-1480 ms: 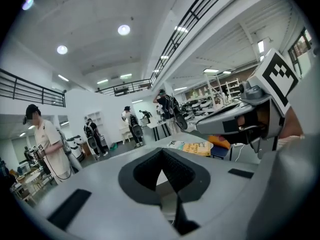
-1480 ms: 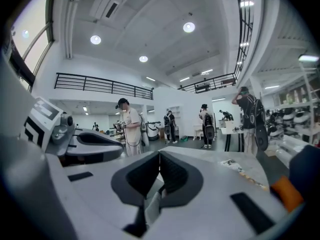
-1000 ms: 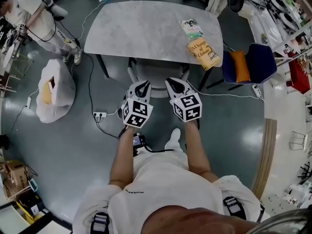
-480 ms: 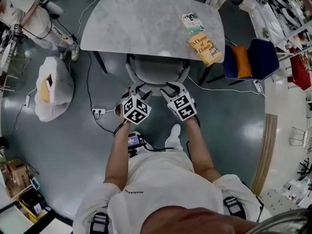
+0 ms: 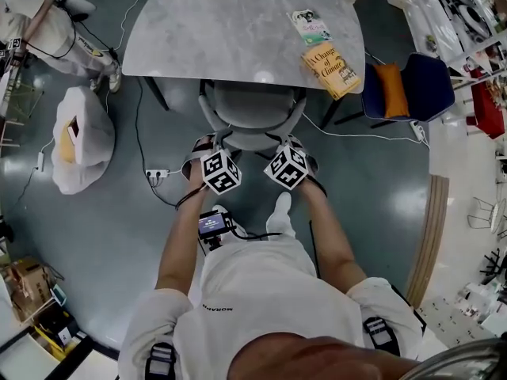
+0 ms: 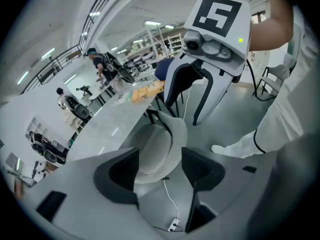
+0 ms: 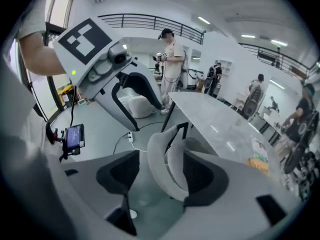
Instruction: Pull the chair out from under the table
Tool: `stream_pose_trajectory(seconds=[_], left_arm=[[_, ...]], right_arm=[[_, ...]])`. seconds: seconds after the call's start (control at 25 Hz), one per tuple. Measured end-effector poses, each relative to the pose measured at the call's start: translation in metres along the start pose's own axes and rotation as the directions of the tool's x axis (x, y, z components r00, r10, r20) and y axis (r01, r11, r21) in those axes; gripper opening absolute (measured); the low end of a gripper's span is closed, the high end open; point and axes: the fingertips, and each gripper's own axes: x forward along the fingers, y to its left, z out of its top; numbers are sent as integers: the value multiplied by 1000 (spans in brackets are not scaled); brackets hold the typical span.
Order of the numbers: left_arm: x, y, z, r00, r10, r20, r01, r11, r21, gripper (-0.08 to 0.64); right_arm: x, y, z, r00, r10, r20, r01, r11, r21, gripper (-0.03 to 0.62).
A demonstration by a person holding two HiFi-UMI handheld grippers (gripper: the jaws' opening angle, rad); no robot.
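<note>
Holding both tools low on the near side of the grey stone-look table with rounded corners (image 5: pixel 222 34), the person has a small black device with a lit screen (image 5: pixel 210 224) hanging closest to the body. Just beyond it, the left gripper (image 5: pixel 204 146) and the right gripper (image 5: pixel 296 144) sit side by side. Each is at one end of the curved backrest of the light grey moulded shell chair (image 5: pixel 252 113).

The jaws of both grippers have just been opening. In the left gripper view, the left gripper (image 6: pixel 160 166) stands spread, with the chair (image 6: pixel 155 151) backrest's rim in the gap and neither pad pressed on it. In the right gripper view, the right gripper (image 7: pixel 160 171) is likewise spread, with the chair (image 7: pixel 161 159) rim between its pads and not pinched.

The chair's seat is tucked partly under the table's near edge, its backrest outside. A white power strip (image 5: pixel 156 173) lies on the floor off the table's near left corner, and a white plastic bag (image 5: pixel 79 141) lies further left. On the table's right end lie a yellow book (image 5: pixel 329 68) and, beyond it, a pale green booklet (image 5: pixel 310 26). Right of the table stands a dark blue armchair (image 5: pixel 424 93) with an orange cushion (image 5: pixel 390 105).
</note>
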Motion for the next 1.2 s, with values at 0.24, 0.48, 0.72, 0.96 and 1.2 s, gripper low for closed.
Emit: stream_pose_trajectory(seconds=[0.24,0.48,0.72,0.96,1.2], left_arm=[[28,-11,-13,996,-31,-80,44,986,162,290],[53,-30,-25,985,-98,-143,139,939,313,350],[86,-48,-47,975,-118,-189,188,892,411,371],[109,-46,-58,978,-93,-188,165,895,415,371],[119,-48,-69,974,-88,-210,176,877,447,370]], right_arm=[[22,1,-24,992,-9,-126,-14,983,-184,296],[42,8,-46,976,7,-217,-71,954,-292,330],[69,9,-76,955,-34,-294,-80,926,-369,333],[92,3,-98,935,-93,-341,-70,897,-437,333],[105,-1,-98,937,-121,-328,-44,890,-453,331]])
